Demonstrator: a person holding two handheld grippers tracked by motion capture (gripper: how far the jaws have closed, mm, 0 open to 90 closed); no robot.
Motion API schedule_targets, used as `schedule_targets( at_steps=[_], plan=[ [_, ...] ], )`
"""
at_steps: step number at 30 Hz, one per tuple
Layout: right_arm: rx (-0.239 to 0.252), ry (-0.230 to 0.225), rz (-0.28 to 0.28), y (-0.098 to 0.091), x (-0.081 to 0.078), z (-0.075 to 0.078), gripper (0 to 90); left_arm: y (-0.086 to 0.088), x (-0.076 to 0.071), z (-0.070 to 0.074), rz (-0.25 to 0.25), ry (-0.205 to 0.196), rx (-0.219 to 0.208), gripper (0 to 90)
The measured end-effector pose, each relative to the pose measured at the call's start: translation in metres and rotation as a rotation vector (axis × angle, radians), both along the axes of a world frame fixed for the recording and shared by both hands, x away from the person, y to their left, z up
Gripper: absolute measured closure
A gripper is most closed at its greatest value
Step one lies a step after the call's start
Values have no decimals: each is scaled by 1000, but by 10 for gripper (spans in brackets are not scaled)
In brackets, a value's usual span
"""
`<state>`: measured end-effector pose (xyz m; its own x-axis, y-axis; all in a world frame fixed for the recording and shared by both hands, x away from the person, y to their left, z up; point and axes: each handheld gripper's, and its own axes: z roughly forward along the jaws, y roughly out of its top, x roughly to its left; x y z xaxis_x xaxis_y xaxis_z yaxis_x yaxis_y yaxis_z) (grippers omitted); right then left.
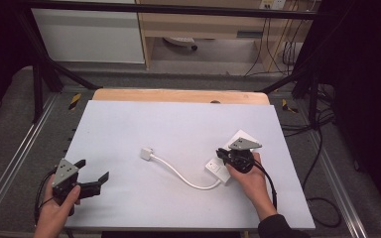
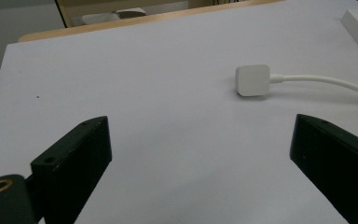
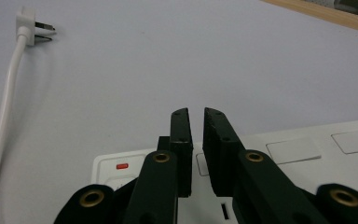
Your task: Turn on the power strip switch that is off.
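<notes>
My right gripper (image 1: 226,154) sits low over a white power strip (image 1: 217,169) at the right side of the table, with the person's right hand (image 1: 250,177) wrapped around its body. In the right gripper view its two black jaws stand almost together, with only a thin slit between them and nothing caught in that slit; they hover above the strip's top face, close to its small red switch (image 3: 121,165). I cannot tell whether the jaw tips touch the strip. A white cable (image 1: 181,174) runs from the near end of the strip, curves across the pale grey table cover (image 1: 129,124) toward the middle, and ends in a white plug (image 1: 145,152) lying on its side, its metal prongs (image 3: 43,31) visible in the right gripper view. My left gripper (image 1: 93,176) is well apart from all of this, at the near left of the table, held by the person's left hand (image 1: 54,210). Its jaws are spread wide and hold nothing. In the left gripper view the plug lies ahead and to the right of the gap between the jaws. Beyond the cover, a strip of the wooden tabletop (image 1: 178,95) shows along the far edge.
</notes>
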<state>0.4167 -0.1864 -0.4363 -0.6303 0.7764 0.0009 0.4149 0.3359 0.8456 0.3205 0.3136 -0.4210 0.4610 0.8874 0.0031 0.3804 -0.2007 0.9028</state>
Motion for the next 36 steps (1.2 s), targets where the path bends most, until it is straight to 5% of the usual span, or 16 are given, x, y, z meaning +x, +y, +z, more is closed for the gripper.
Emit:
schedule_targets(
  at_steps=[36],
  plan=[
    [120, -35, -39, 0, -6, 18, 510, 0, -1, 0, -10, 4, -5, 57]
  ],
)
